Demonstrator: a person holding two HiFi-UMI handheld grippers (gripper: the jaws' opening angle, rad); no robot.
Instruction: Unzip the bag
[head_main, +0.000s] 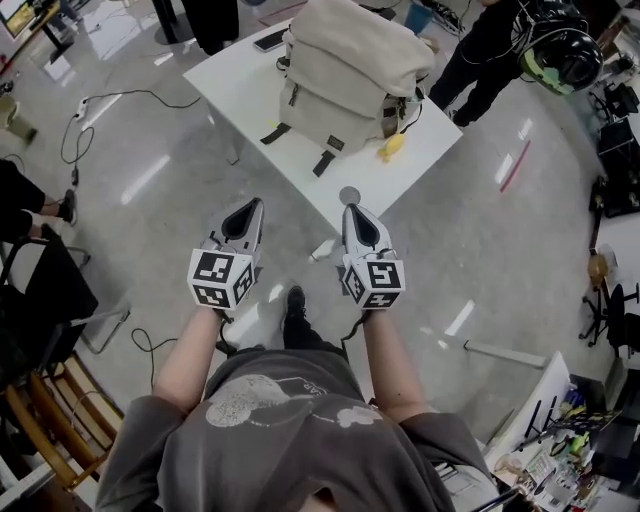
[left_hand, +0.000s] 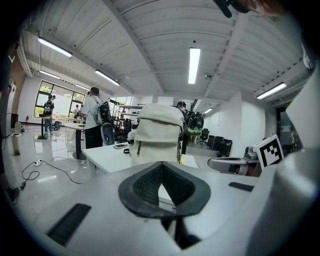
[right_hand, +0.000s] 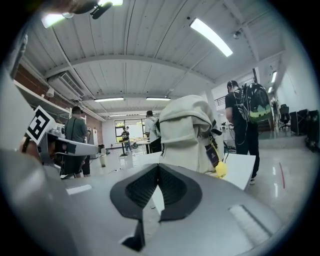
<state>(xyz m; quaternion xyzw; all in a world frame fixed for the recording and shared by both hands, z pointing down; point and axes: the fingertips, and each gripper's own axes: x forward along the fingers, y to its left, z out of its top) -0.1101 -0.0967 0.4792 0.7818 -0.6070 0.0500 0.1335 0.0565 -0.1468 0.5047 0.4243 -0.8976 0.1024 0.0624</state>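
Left gripper (left_hand: 161, 163): jaws shut, dark pads meeting at the tips, nothing between them. Right gripper (right_hand: 158, 165): same, jaws pressed together and empty. Both are held in the air side by side, a gap between them, tips pointing forward. A marker cube (head_main: 220, 280) sits at the rear of each, just above the holding hands. Beneath the grippers is a glossy grey floor (head_main: 150, 200) and the person's dark shoe (head_main: 294, 300). Just ahead of the tips is the near corner of a white table (head_main: 425, 150), touched by neither gripper. A small grey round disc (head_main: 349, 195) lies on that corner, just beyond the right gripper's tips. Farther ahead, well apart from both grippers, the cream backpack (head_main: 345, 75) stands upright on the table, straight ahead of the left gripper and slightly right of the right gripper's line. Black straps (head_main: 322, 163) trail from its base toward the grippers. A yellow charm (head_main: 392, 147) hangs low at its right side. Beyond the backpack, to the left, a phone (head_main: 271, 39) lies flat on the table. Past the table and off to the right, a person in black (head_main: 490, 45) carries a green-and-black pack (head_main: 560, 55). Far left of the left gripper, a cable (head_main: 110, 97) runs across the floor.
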